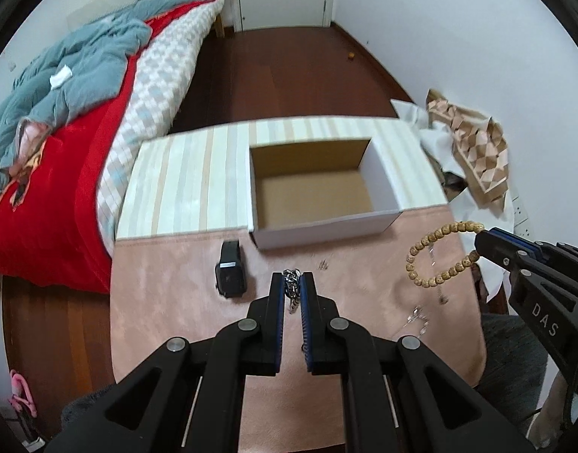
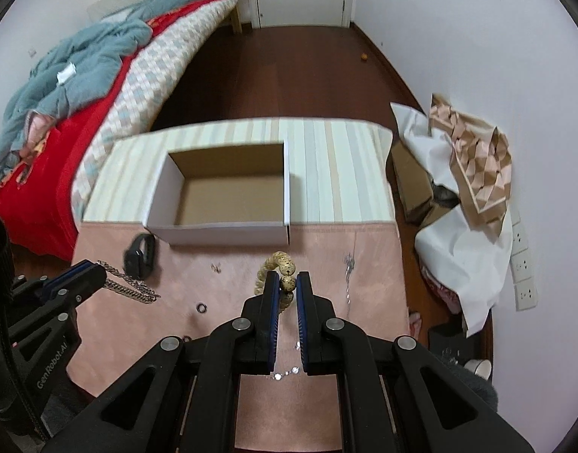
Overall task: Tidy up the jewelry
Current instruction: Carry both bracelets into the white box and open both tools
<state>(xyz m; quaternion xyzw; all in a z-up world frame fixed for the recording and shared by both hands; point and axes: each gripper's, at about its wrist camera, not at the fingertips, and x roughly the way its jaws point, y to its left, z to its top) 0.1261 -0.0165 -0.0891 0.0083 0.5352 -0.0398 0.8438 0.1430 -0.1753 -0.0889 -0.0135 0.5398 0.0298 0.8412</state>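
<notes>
My left claw (image 1: 292, 287) is clamped on the chain (image 1: 292, 290), my right claw (image 2: 287, 287) on the bead bracelet (image 2: 285, 281). Both hang above the worktop (image 2: 319, 249); the box (image 2: 221, 232) holds nothing. Watch (image 1: 231, 273) and small pieces remain.

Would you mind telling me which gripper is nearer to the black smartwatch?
Left. The left gripper, shut on the silver chain, is just beside the smartwatch. The right gripper, holding the bead bracelet, is far across the mat.
</notes>
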